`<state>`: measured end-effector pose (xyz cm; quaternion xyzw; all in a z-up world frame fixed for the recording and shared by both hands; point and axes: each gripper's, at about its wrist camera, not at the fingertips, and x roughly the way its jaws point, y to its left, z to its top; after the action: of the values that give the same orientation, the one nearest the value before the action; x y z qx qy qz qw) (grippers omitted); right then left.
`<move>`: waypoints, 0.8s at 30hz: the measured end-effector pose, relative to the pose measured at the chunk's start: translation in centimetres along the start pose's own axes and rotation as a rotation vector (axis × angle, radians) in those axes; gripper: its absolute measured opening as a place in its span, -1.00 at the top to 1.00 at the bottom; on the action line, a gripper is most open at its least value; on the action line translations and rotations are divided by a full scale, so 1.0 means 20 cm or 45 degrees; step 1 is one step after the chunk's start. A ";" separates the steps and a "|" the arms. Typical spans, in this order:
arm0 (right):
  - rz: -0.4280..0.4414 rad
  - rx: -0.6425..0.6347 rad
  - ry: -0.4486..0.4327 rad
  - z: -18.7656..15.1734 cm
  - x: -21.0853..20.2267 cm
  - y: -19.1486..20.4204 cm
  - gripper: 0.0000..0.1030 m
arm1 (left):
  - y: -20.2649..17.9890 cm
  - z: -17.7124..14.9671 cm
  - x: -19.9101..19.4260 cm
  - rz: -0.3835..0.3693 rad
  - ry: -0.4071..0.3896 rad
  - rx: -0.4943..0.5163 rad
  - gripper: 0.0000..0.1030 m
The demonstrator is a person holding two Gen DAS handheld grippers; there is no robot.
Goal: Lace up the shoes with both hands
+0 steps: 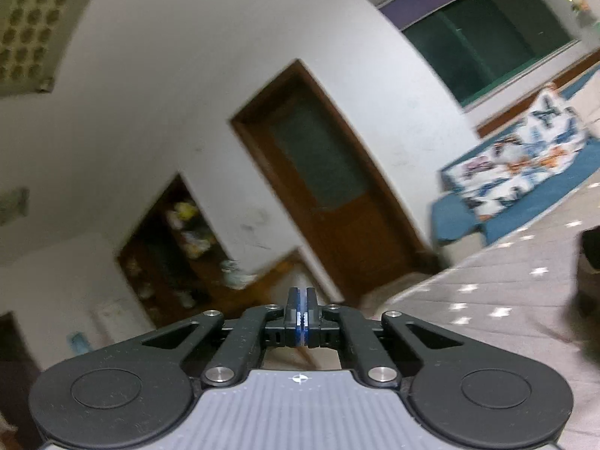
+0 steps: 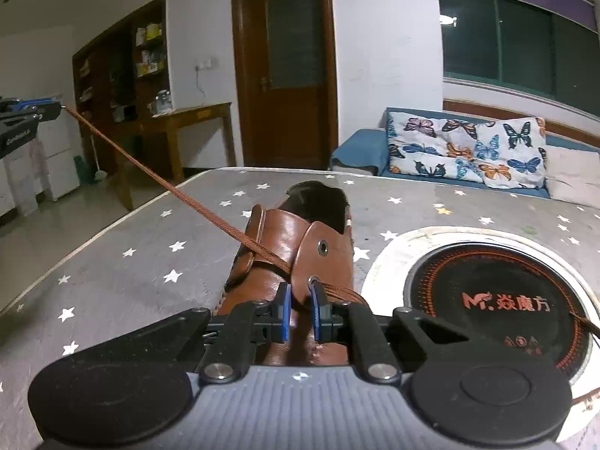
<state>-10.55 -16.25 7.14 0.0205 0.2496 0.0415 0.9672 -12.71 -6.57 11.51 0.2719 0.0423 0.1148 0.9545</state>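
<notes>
1. Left gripper (image 2: 56,107): seen from the right-hand camera, it sits far out to the left of the right gripper and above it. Its jaws are fully closed, and the brown lace (image 2: 157,176) leaves their tip, so it appears to be pinching the lace end. In its own view the pads meet with no gap; the lace itself cannot be made out there.

2. Lace: it runs taut in a straight line from the left gripper down to the brown leather shoe (image 2: 296,247), crosses the tongue and passes under the right flap. A second length lies slack to the right, over the round black-and-white mat (image 2: 487,262).

3. Shoe: it rests on the grey star-print cover (image 2: 123,262), directly ahead of the right gripper, toe towards it.

4. Right gripper (image 2: 300,311): jaws narrow, blue pads either side of the right flap edge at the lower eyelet (image 2: 313,281). Whether the pads actually press on leather or lace cannot be told.

5. Judgement on the step: the lace is being drawn through while the shoe is steadied. To do it well, keep the left pull in line with the eyelet, steady and without jerks, and hold the flap firmly so the shoe does not slide or tip.

6. Upper eyelet (image 2: 322,248): still empty; lacing is at an early stage.
</notes>
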 end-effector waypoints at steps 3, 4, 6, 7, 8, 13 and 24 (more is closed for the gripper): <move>-0.033 0.015 -0.023 0.00 -0.03 -0.01 0.83 | 0.07 -0.01 0.03 -0.038 0.057 -0.071 0.98; -0.032 0.023 -0.022 -0.01 -0.03 -0.01 0.83 | 0.07 -0.01 0.04 -0.048 0.060 -0.063 0.98; -0.030 0.035 -0.023 -0.01 -0.03 -0.02 0.83 | 0.07 -0.02 0.02 -0.200 0.080 -0.065 0.97; -0.029 0.037 -0.024 -0.01 -0.02 -0.02 0.83 | 0.06 -0.02 0.02 -0.305 0.098 -0.074 0.96; -0.030 0.035 -0.024 -0.01 -0.02 -0.02 0.83 | 0.04 -0.02 0.01 -0.447 0.121 -0.084 0.94; -0.021 0.030 -0.021 0.00 -0.02 -0.03 0.83 | -0.19 -0.06 -0.11 -1.014 0.149 -0.032 0.87; 0.005 0.037 -0.007 0.00 -0.02 -0.04 0.81 | -0.53 -0.08 -0.24 -1.335 0.046 0.247 0.43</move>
<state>-10.73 -17.15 7.32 0.0352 0.2475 0.0398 0.9674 -15.61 -15.72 4.51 0.2993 0.1993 -0.3773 0.8535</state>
